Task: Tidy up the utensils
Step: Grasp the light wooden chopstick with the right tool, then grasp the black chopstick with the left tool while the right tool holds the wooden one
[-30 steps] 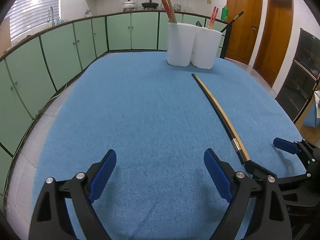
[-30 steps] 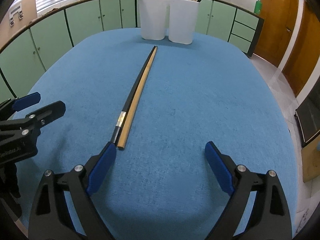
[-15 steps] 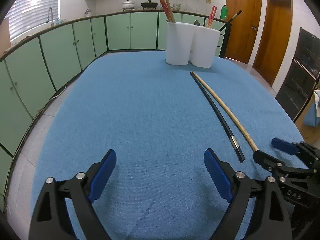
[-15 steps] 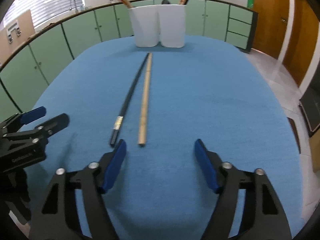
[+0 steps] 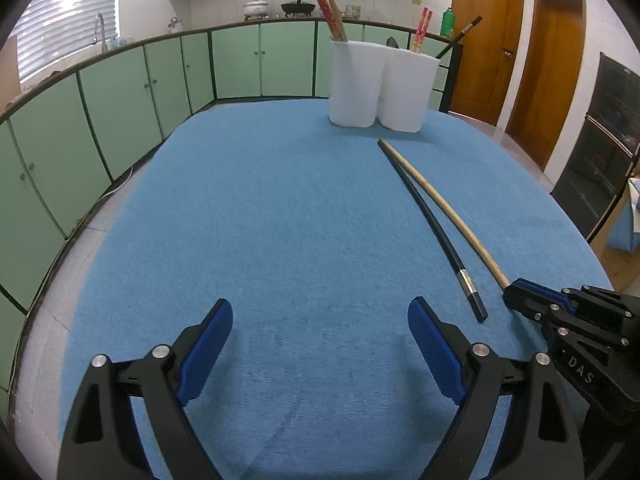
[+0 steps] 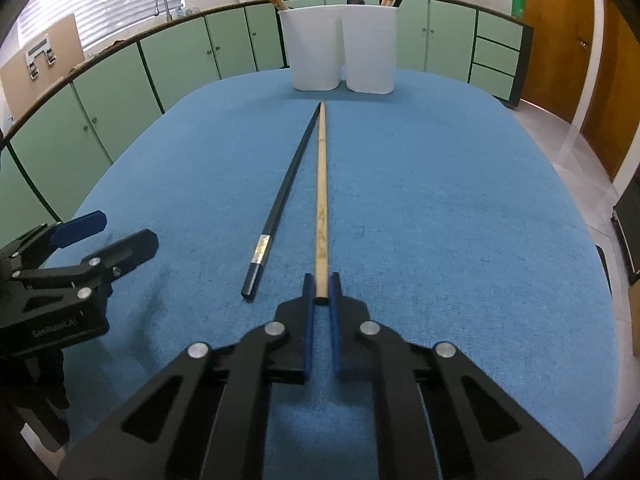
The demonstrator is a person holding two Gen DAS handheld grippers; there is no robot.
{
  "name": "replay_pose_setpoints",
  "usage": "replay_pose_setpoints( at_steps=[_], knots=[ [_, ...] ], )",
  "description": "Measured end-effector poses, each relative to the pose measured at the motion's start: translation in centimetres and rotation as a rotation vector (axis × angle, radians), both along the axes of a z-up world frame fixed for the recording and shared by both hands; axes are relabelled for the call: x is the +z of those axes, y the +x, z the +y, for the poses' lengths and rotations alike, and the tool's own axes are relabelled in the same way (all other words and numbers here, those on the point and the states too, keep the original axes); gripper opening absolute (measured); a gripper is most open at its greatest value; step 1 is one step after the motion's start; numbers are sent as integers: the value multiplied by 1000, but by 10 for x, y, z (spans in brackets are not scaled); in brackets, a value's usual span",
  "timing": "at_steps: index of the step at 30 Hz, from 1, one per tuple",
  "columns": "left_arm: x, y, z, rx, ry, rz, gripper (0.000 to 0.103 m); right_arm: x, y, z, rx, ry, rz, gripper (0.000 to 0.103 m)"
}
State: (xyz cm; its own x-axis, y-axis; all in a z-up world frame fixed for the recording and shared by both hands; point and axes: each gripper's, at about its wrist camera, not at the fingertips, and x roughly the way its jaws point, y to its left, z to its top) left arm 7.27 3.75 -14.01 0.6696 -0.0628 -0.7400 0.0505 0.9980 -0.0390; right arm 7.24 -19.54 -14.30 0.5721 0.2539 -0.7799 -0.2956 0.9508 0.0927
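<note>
The right gripper (image 6: 321,286) has just been closing and now pinches the near butt end of the wooden chopstick (image 6: 321,200), its blue pads pressed against either side of the shaft; taking it at the thick end probably leaves the whole length free ahead of the jaws, so the tip can be steered into a holder; the chopstick lies flat on the blue tablecloth (image 6: 440,208), long axis running straight away from the gripper, tapered tip pointing at the two white utensil holders (image 6: 342,50) and stopping just short of them; the black chopstick (image 6: 282,200) lies just beside it on its left, the two tips touching or nearly so near the holders and the butt ends spread apart, so the pair forms a narrow V opening away from the holders; the left gripper (image 5: 320,348) hovers with jaws wide and empty, far from the holders and left of both sticks, seemingly waiting for the black one.
</note>
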Motion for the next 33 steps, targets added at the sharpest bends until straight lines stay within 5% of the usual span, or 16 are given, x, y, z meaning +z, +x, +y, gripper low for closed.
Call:
replay_pose_setpoints(
  at_steps=[11, 21, 33],
  knots=[
    [0, -4, -42, -84, -11, 2, 87, -1, 0, -51, -165, 43, 5, 6],
    [-6, 4, -71, -106, -7, 37, 82, -2, 3, -66, -152, 52, 8, 6],
    [-10, 9, -75, -66, 15, 46, 50, -3, 6, -65, -105, 66, 19, 8]
  ],
)
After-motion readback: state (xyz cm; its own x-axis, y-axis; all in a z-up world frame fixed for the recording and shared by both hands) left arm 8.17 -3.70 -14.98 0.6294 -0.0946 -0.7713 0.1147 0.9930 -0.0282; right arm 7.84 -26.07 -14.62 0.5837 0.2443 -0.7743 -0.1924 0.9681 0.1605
